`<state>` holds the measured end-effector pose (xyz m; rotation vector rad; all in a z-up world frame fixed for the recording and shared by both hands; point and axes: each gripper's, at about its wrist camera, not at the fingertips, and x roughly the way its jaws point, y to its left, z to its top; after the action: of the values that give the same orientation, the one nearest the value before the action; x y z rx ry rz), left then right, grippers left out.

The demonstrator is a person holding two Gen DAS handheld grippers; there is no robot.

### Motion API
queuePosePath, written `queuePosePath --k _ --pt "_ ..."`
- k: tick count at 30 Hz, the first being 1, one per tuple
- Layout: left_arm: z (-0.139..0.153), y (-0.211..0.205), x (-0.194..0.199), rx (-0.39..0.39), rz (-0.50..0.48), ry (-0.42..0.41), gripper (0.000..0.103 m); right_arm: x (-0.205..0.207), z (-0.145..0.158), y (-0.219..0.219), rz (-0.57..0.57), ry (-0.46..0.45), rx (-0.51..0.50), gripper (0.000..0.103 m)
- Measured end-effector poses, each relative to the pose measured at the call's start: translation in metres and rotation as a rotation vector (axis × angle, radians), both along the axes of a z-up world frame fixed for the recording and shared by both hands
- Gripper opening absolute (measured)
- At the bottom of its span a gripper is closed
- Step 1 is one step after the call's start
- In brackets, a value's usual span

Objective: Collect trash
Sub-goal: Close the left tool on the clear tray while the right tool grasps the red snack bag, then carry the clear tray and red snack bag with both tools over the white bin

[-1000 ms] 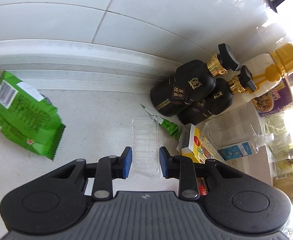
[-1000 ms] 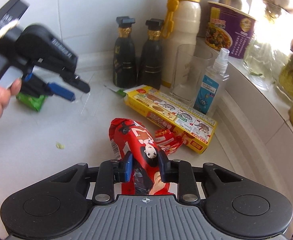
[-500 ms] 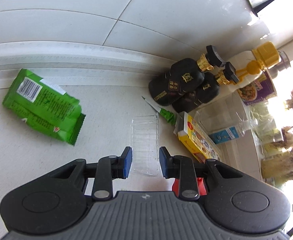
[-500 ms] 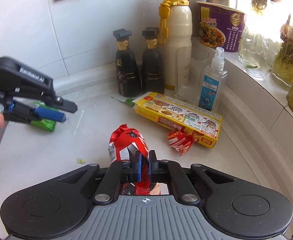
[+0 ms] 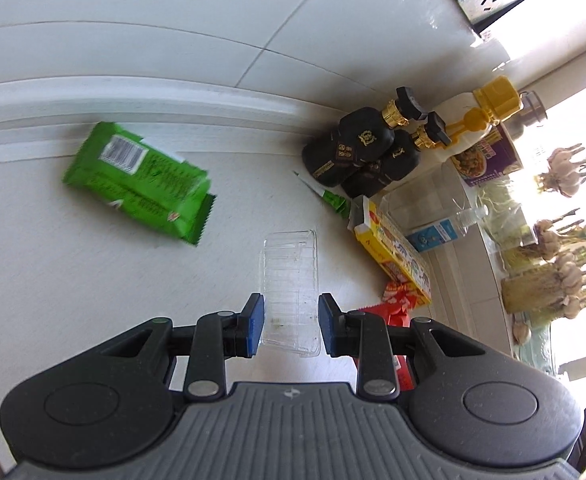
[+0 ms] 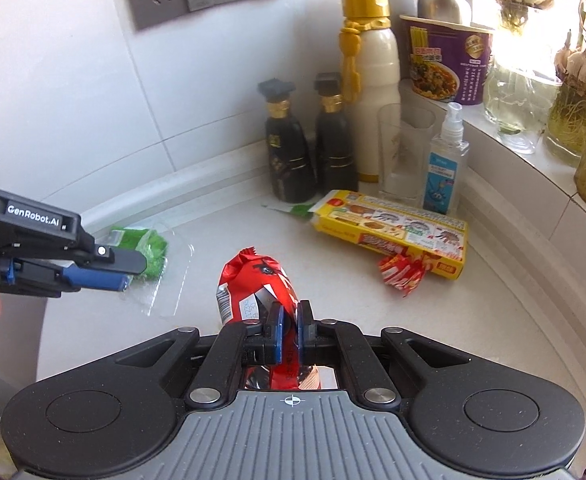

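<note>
Right tongs (image 6: 289, 330) pinching red wrapper (image 6: 253, 284) above mid-bench (image 6: 493, 320), left tongs (image 5: 291, 322) gripping clear plastic tray (image 5: 291, 276), green packet (image 5: 141, 184) lying near the back edge.

the green packet (image 5: 139, 184) is blurred; the red wrapper's (image 6: 259, 280) lower end hides behind the jaws.
</note>
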<state>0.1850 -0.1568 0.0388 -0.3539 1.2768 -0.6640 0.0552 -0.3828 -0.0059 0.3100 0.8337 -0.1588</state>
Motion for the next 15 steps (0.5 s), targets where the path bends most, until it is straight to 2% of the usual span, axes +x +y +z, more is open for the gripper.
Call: queuePosePath --k 15 --pt "0.003 0.075 -0.019 0.004 0.051 0.027 0.027 -0.015 0.011 0.056 -0.004 -0.014 0.071 0.004"
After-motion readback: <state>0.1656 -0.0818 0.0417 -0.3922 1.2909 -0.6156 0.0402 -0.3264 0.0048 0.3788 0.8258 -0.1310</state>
